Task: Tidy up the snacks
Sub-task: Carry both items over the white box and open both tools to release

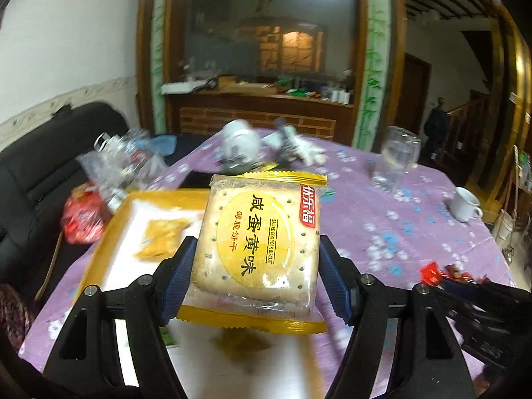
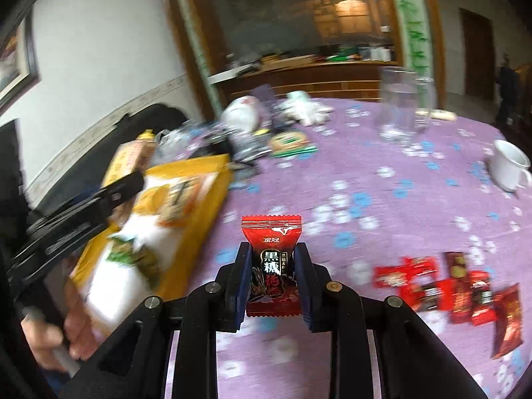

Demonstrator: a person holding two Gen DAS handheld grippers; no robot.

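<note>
My left gripper [image 1: 256,262] clamps a yellow-wrapped square biscuit packet [image 1: 259,242]; my right gripper [image 2: 272,266] pinches a red-black candy sachet [image 2: 271,266]. Only the right view shows scattered red candies [image 2: 449,292].

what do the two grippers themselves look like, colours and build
Both match: the left gripper and right gripper have black plastic linkage arms with triangular cutouts and round silver pivot pins. The fingers carry dark blue ribbed pads. No cables or markings are legible. A bare hand shows, no sleeve visible.

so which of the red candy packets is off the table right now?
The red brown-sugar candy clamped upright between the right gripper fingers; the other red packets lie flat on the purple tablecloth.
</note>
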